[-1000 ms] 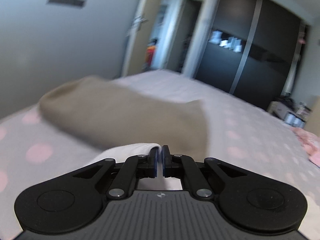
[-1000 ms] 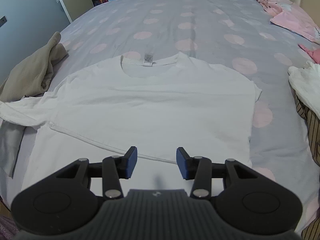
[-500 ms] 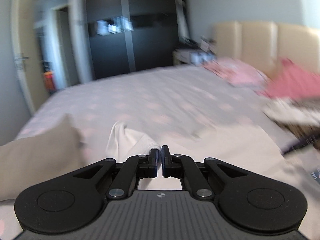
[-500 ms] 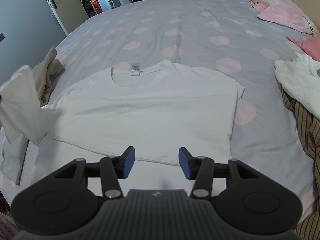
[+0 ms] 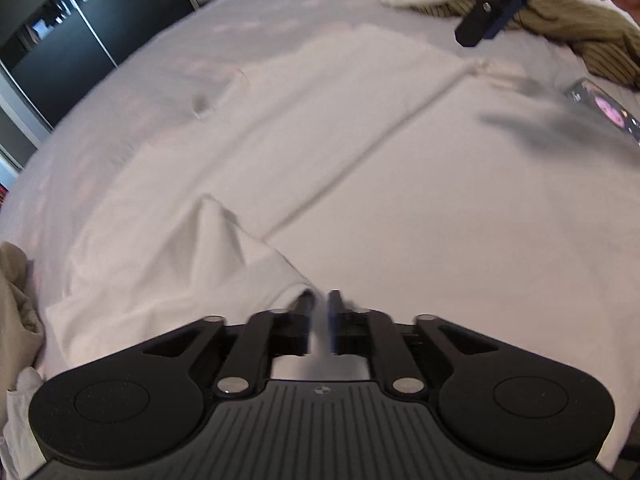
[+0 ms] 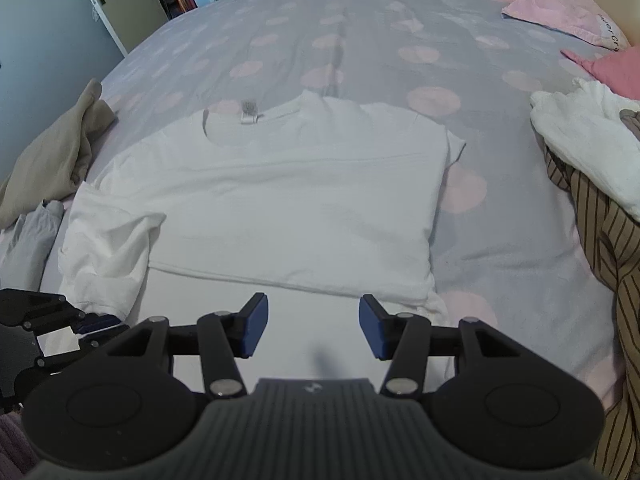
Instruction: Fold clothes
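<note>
A white T-shirt [image 6: 280, 200] lies flat on the dotted bedspread [image 6: 360, 40], collar at the far side, with its lower part folded up. Its left sleeve [image 6: 108, 248] is folded in over the body. In the left wrist view that sleeve [image 5: 224, 256] ends right at my left gripper [image 5: 320, 300], low over the shirt [image 5: 320, 140]. Its jaws are opening, a narrow gap shows between them, and the sleeve tip rests by the left finger, not pinched. My right gripper [image 6: 312, 320] hovers open over the near hem, holding nothing. The left gripper [image 6: 80, 324] shows at that view's lower left.
A beige garment [image 6: 52, 160] and a grey cloth [image 6: 28, 240] lie left of the shirt. A striped garment [image 6: 592, 240] and a white one [image 6: 580, 140] are piled on the right, pink clothes [image 6: 560, 4] at the back. A small dark printed item [image 5: 608, 108] lies near the hem.
My left gripper swung the sleeve from the left side in over the shirt body, came down, and its shut jaws parted. My right gripper drew back slightly and widened a little.
</note>
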Demonstrator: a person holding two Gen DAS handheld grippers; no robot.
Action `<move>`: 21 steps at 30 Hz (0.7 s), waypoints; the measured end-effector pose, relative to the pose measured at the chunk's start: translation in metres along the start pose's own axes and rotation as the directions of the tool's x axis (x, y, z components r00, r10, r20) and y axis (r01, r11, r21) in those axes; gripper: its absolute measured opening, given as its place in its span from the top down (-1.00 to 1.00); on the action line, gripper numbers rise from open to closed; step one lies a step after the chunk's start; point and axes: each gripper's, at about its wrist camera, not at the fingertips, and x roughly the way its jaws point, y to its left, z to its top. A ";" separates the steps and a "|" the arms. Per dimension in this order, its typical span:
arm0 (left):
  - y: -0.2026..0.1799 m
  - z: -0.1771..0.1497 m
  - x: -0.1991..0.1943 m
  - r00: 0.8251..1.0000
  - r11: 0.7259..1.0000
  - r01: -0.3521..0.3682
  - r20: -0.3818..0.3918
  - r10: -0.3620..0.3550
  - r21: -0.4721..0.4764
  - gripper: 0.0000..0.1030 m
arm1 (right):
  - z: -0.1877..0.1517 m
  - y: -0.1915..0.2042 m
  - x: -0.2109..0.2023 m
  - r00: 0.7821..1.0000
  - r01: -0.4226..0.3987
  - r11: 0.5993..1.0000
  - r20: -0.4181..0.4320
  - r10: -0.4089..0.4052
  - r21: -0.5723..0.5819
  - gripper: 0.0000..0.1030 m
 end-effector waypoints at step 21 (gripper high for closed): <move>0.097 -0.067 -0.059 0.998 0.909 -0.045 0.012 0.055 -0.415 0.00 | 0.002 0.095 0.051 0.987 -0.122 0.968 -0.127 0.096 -0.220 -0.13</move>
